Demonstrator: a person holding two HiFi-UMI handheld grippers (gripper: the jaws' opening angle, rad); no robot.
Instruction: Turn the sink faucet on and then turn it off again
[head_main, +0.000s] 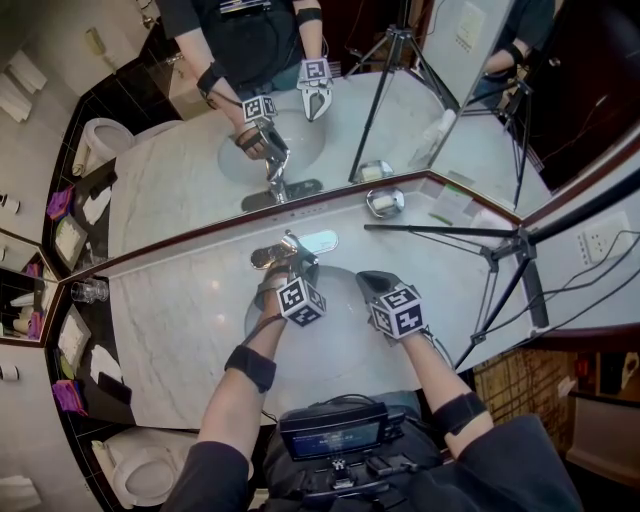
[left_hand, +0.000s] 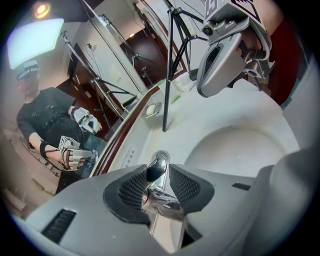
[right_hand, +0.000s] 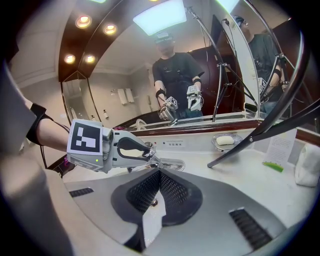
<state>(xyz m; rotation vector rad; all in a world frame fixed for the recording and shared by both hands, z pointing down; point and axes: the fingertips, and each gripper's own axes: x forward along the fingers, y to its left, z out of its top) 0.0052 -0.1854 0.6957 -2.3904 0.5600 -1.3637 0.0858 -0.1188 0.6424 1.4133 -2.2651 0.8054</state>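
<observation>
Chrome faucet (head_main: 305, 243) mounted at the back rim of the basin (left_hand: 240, 150), which is sunk in a marble counter (head_main: 180, 330) below a mirror (head_main: 190, 170); its lever (left_hand: 159, 167) is shown between the jaws of the left gripper (left_hand: 158, 186). The dark ribbed pads (left_hand: 131, 189) are closed onto the lever's two flanks, so that the lever is pinched and not merely straddled; such a grip is judged to be taken so that a lift or swing of the hand is carried straight into the lever without slipping on polished metal. The right gripper (right_hand: 159, 194) is held over the basin, just beside the left one, with its pads (right_hand: 145, 192) pressed together on nothing; it is presumably held shut and clear because one hand suffices for a lever. No stream of water is seen in the basin; the faucet is therefore judged to be off, though whether the opening stroke is yet to be made cannot be told. A soap dish (head_main: 384, 202) stands well apart.
</observation>
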